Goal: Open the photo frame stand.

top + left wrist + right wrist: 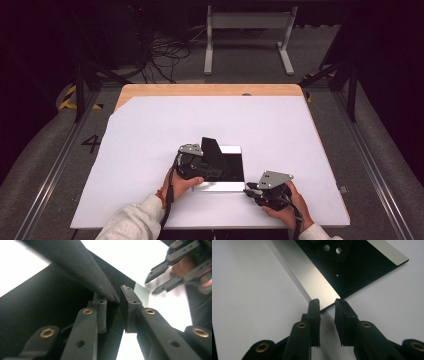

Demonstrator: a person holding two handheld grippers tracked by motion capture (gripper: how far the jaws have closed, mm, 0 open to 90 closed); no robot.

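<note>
A picture frame (220,186) with a silver rim lies face down on the white sheet, its black back (362,267) upward. Its black stand flap (210,146) is lifted off the back. My left gripper (209,167) is over the frame, and in the left gripper view (113,300) the flap's tip (100,277) sits pinched between the pads. My right gripper (247,191) lies low at the frame's near right corner. There its jaws (327,305) stand slightly apart, and the silver corner (329,293) pokes between the tips without being pressed.
A white sheet (200,115) covers most of the wooden table (210,90). A person's hands and light sleeves come in at the near edge. Beyond the table are a dark floor, cables and a white stand (247,30). The right gripper (151,286) also appears at upper right in the left gripper view.
</note>
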